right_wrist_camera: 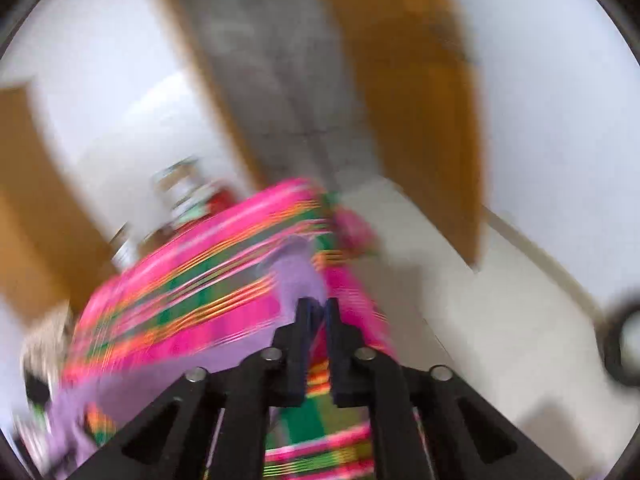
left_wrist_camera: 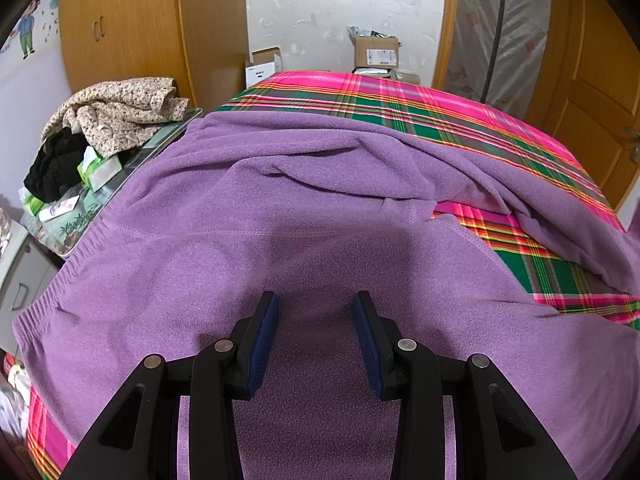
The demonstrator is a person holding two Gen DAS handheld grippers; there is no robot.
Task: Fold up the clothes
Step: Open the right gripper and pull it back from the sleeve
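Observation:
A purple fleece garment [left_wrist_camera: 280,208] lies spread over a bed with a pink and green plaid sheet [left_wrist_camera: 400,100]. My left gripper [left_wrist_camera: 316,300] hovers low over the garment's near part. Its jaws stand apart, with cloth beneath them and nothing pinched. One purple limb trails off to the right across the plaid. The right wrist view is heavily blurred. There my right gripper [right_wrist_camera: 318,304] is near the bed's corner with its jaws almost together. A strip of the purple garment [right_wrist_camera: 296,268] meets the tips and looks pinched between them, above the plaid sheet [right_wrist_camera: 200,280].
A side table left of the bed carries a floral garment [left_wrist_camera: 120,108], a black garment [left_wrist_camera: 52,168] and tissue packs [left_wrist_camera: 96,168]. Cardboard boxes [left_wrist_camera: 376,54] stand behind the bed's far end. A wooden wardrobe [left_wrist_camera: 120,28] and a door [left_wrist_camera: 592,92] flank it. Pale floor [right_wrist_camera: 500,320] lies right of the bed.

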